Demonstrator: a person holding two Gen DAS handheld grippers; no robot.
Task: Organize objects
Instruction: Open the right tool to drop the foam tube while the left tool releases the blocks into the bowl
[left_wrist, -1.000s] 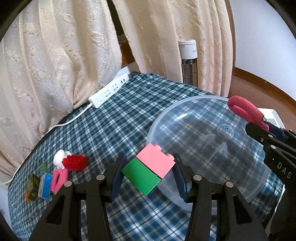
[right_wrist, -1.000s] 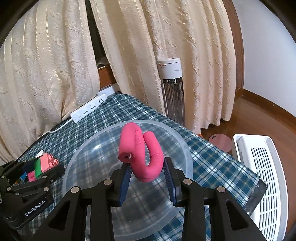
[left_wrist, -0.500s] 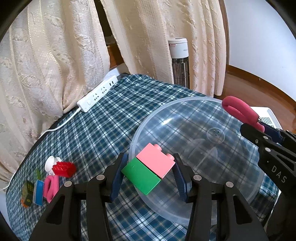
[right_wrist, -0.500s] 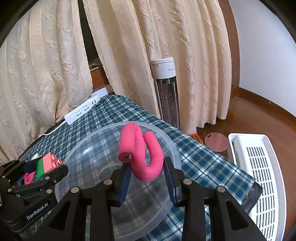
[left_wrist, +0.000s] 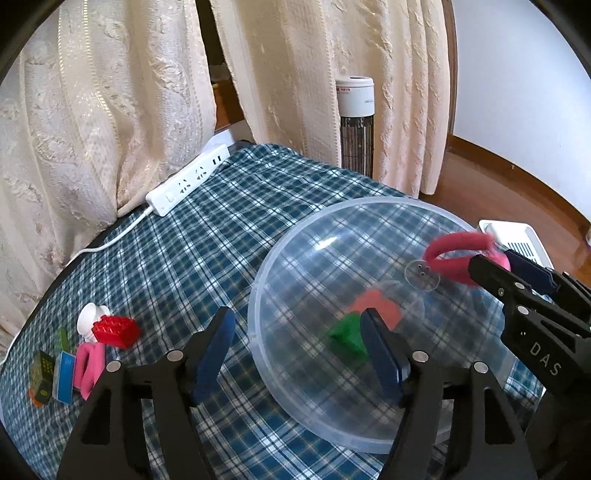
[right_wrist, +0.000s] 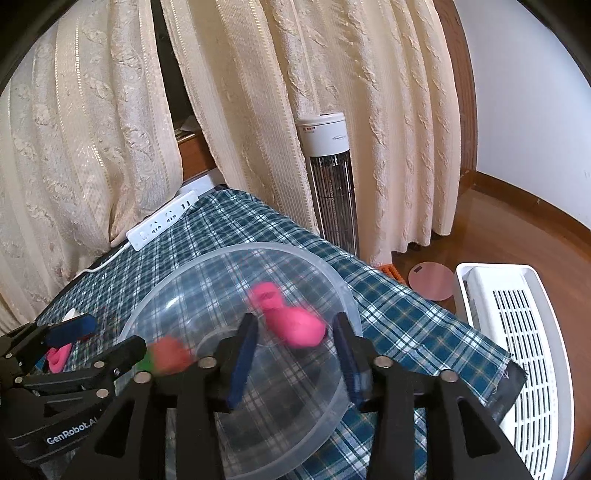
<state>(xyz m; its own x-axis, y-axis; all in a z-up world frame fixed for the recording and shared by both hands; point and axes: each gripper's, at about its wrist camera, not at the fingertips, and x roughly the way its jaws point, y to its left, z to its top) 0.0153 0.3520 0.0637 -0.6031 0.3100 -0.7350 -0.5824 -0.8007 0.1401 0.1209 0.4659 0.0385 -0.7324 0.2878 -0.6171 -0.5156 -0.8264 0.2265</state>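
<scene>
Two grippers let go over the bowl

Left wrist: left gripper (left_wrist: 295, 350), jaws just opened, empty; blurred pink-green brick (left_wrist: 364, 319) inside clear bowl (left_wrist: 258, 295)

Right wrist: right gripper (right_wrist: 295, 350), jaws just spread, pads clear of blurred pink tube (right_wrist: 286, 314) over the bowl

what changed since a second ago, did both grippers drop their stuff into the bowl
Yes. The left gripper has just opened and let go of the pink and green block, now blurred as it falls into the clear bowl. The right gripper has just opened too, releasing the pink foam loop, which tips into the bowl. The bowl, the power strip and the small toys on the checked cloth stayed put.
</scene>
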